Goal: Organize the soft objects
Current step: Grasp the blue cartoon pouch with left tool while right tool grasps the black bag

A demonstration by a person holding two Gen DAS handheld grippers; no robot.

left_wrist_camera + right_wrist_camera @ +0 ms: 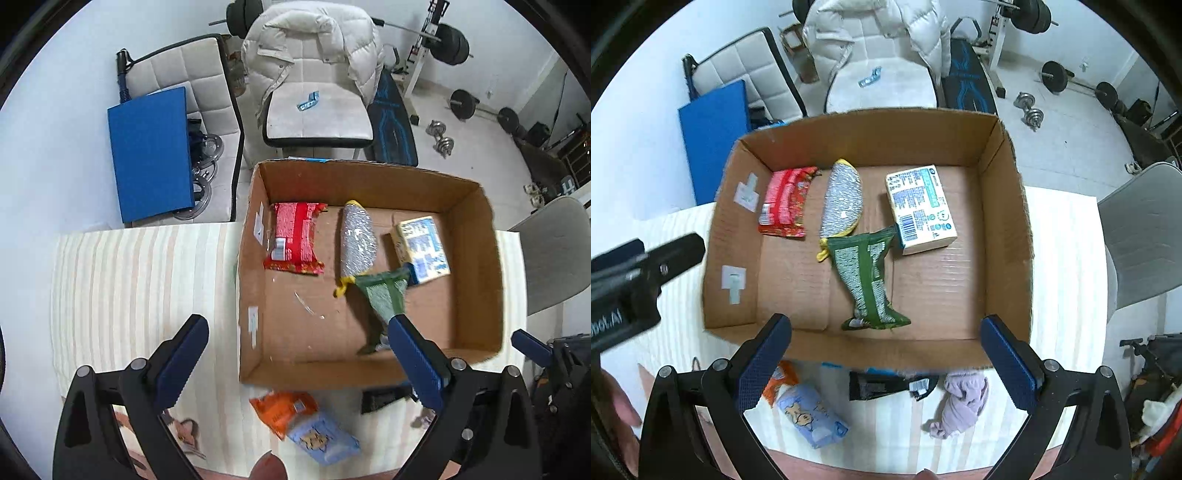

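An open cardboard box (1004, 229) (476, 266) stands on the striped tablecloth. In it lie a red packet (785, 203) (295, 236), a silver bubble-wrapped item (842, 201) (358, 243), a green packet (868, 280) (384, 295) and a white-and-blue tissue pack (919, 208) (424, 247). In front of the box lie an orange packet (282, 410), a light blue pouch (809, 413) (323, 437), a black packet (882, 382) and a lilac cloth (962, 402). My left gripper (299, 358) and right gripper (886, 358) are both open and empty above the box's near edge.
White chairs (317, 110) with a puffy jacket, a blue board (151, 151), a weight bench and dumbbells (441, 138) stand behind the table. A grey chair (1141, 236) is at the right. The left gripper's body (628, 288) shows at the right wrist view's left edge.
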